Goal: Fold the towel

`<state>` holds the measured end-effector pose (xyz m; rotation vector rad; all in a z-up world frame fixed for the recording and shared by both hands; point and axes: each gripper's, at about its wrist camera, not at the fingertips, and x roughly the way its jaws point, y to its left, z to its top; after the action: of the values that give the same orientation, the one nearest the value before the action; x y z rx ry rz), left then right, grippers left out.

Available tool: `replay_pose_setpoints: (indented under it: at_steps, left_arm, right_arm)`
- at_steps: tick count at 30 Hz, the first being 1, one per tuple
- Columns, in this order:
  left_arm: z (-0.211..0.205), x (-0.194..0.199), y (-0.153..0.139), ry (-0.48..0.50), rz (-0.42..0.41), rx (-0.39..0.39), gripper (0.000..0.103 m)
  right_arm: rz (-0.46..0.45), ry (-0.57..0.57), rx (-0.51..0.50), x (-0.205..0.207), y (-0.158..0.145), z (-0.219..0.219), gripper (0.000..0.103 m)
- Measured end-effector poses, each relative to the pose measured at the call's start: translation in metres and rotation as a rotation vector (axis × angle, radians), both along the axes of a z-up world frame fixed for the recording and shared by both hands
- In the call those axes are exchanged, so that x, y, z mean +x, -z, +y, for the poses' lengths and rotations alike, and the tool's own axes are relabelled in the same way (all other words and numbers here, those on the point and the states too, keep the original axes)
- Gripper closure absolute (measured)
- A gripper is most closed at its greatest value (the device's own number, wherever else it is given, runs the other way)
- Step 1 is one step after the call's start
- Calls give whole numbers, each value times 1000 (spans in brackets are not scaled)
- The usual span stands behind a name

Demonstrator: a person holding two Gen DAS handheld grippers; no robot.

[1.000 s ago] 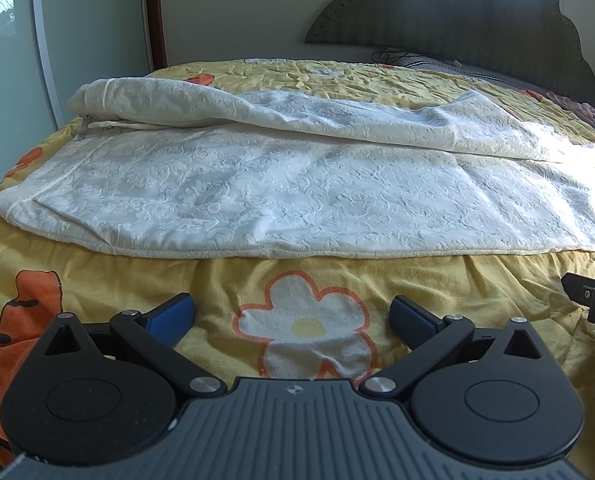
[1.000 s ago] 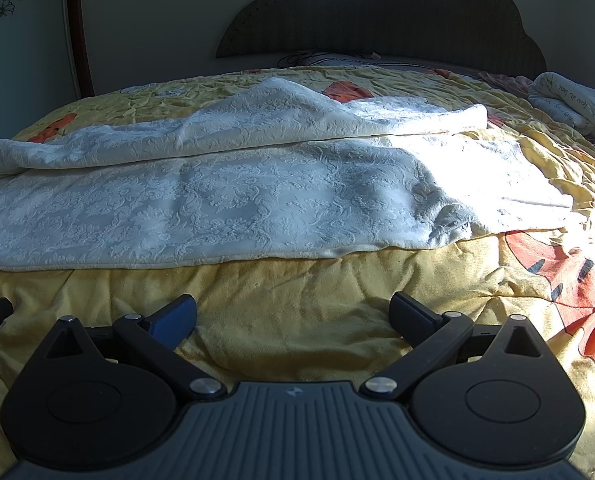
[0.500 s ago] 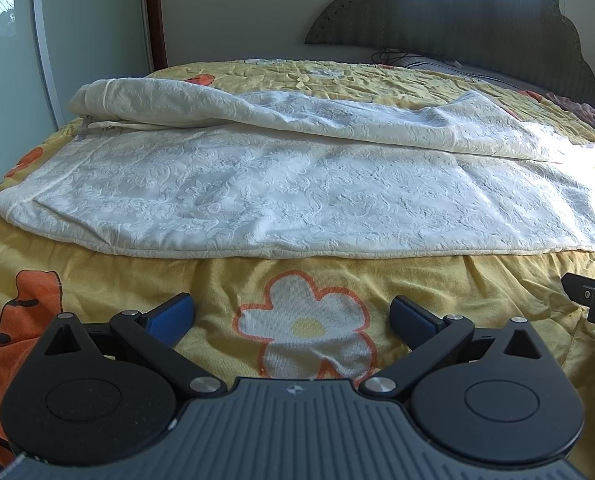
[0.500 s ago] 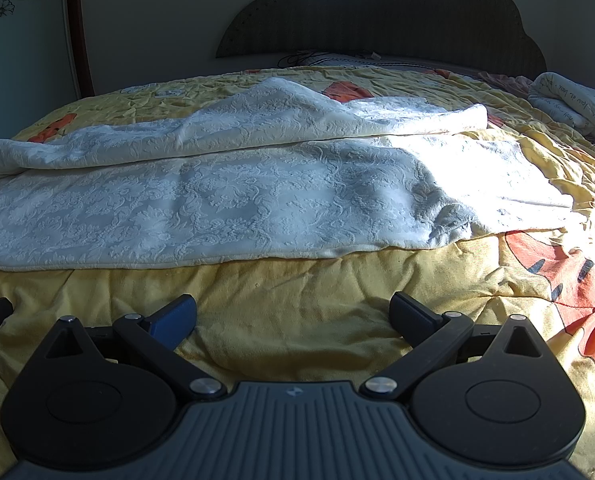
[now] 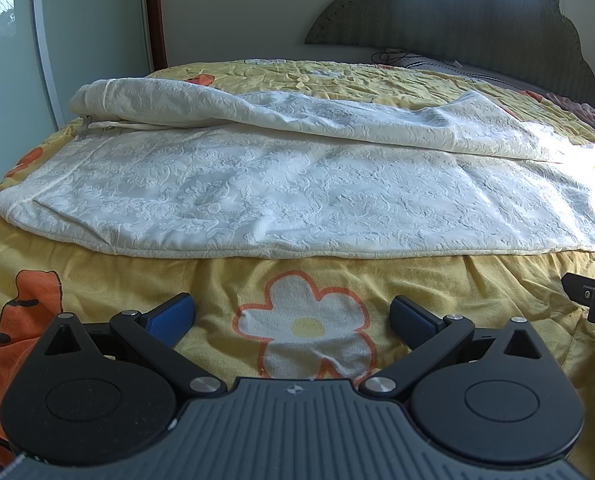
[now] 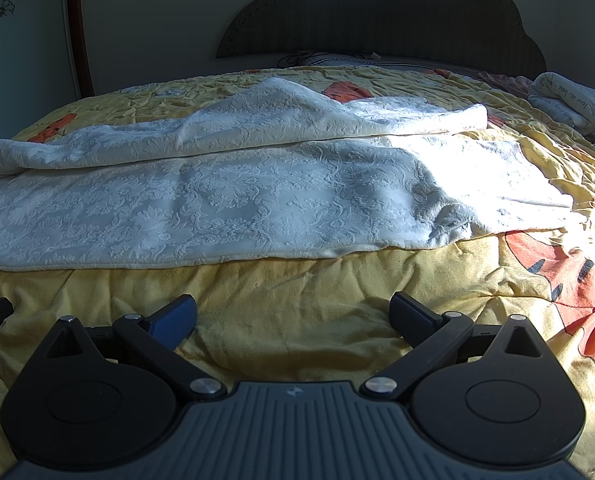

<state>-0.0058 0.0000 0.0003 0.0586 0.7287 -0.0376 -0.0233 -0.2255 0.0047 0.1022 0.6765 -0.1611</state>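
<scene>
Lying on yellow bedspread [image 5: 397, 276]: white towel [image 5: 297, 196] | headboard [image 5: 477, 12] behind | both jaws wide, empty

Strip of yellow flower-print quilted bedspread [image 5: 297, 280] between left tongs [image 5: 292, 316] and near hem of white embossed towel [image 5: 297, 200]: bare, passable. Same strip before right tongs [image 6: 293, 314]. Both tongs spread wide, nothing between them. Rear of towel doubled into a raised ridge [image 6: 257, 124]. Far right: rolled white printed cloth [image 6: 573, 106]. Dark scalloped headboard [image 6: 377, 12] bounds the far side.
</scene>
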Motion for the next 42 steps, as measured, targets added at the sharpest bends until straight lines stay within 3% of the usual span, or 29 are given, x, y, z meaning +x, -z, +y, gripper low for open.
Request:
replay_pose_setpoints:
  at_steps: [25, 29, 31, 37, 40, 42]
  left_arm:
    - [0, 0, 0, 2, 0, -2, 1]
    - [7, 1, -6, 42, 21, -17, 0]
    - [22, 1, -17, 34, 2, -34, 0]
    - [99, 32, -87, -40, -228, -27, 0]
    - [150, 81, -124, -95, -337, -78, 0]
    - [184, 127, -138, -112, -325, -129, 0]
  right_arm:
    - [0, 0, 0, 0, 0, -1, 0]
    - [1, -4, 1, 1, -1, -1, 0]
    - [2, -4, -1, 1, -1, -2, 0]
    - [1, -3, -1, 1, 0, 0, 0]
    - [1, -3, -1, 1, 0, 1, 0]
    - [1, -4, -1, 2, 0, 1, 0]
